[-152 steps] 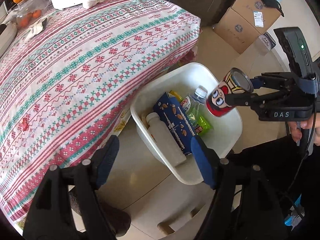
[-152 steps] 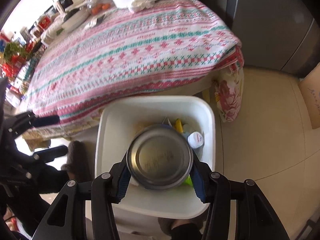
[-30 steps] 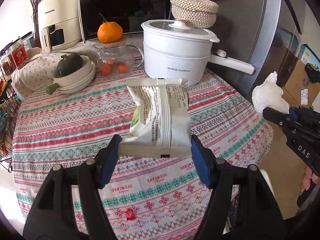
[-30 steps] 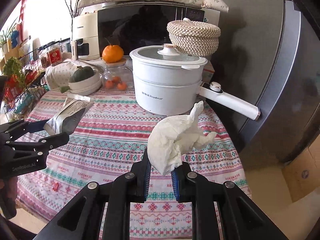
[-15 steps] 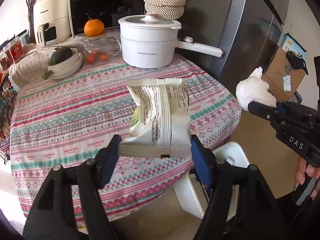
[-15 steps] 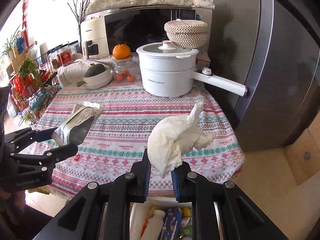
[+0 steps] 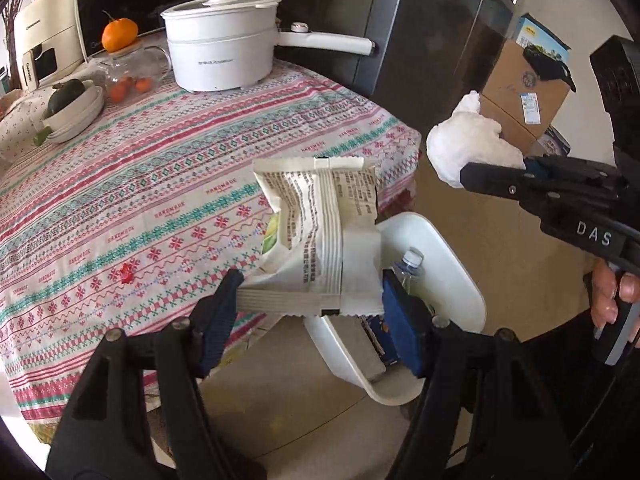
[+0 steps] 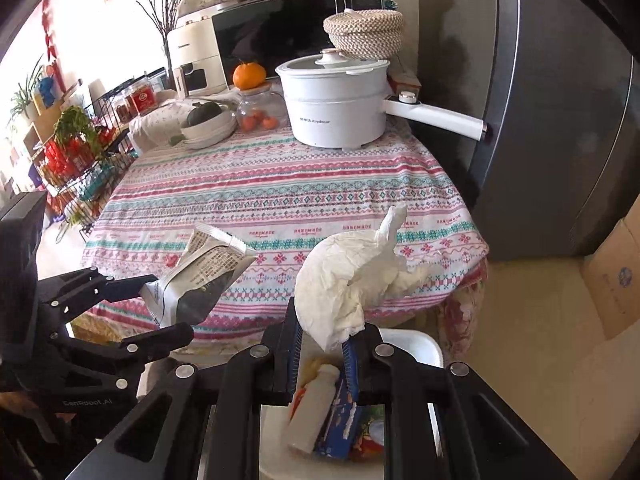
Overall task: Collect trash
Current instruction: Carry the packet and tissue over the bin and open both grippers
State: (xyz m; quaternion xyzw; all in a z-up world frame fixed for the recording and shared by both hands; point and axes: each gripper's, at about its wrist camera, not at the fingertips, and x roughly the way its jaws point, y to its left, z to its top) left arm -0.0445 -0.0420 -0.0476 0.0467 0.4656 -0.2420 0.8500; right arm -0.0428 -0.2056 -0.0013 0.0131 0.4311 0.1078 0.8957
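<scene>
My left gripper (image 7: 308, 304) is shut on a white snack bag (image 7: 320, 232) and holds it in the air over the table's near edge, beside the white trash bin (image 7: 444, 248) on the floor. The bag and left gripper also show in the right wrist view (image 8: 200, 272). My right gripper (image 8: 322, 344) is shut on a crumpled white tissue (image 8: 356, 276), held above the bin (image 8: 424, 344). The tissue also shows in the left wrist view (image 7: 468, 148). The bin holds a white bottle (image 8: 316, 408), a blue box (image 8: 340, 420) and a clear bottle (image 7: 408, 264).
The round table (image 7: 160, 184) has a striped cloth with a small red scrap (image 7: 127, 273). At its back stand a white pot (image 7: 224, 56), a glass jar with an orange (image 7: 120, 40) and a bowl (image 7: 72, 112). A fridge (image 8: 560, 120) and cardboard boxes (image 7: 524, 92) stand right.
Both grippers have pulled back from the table and lowered with their loads. The bin has come further into view beneath them.
</scene>
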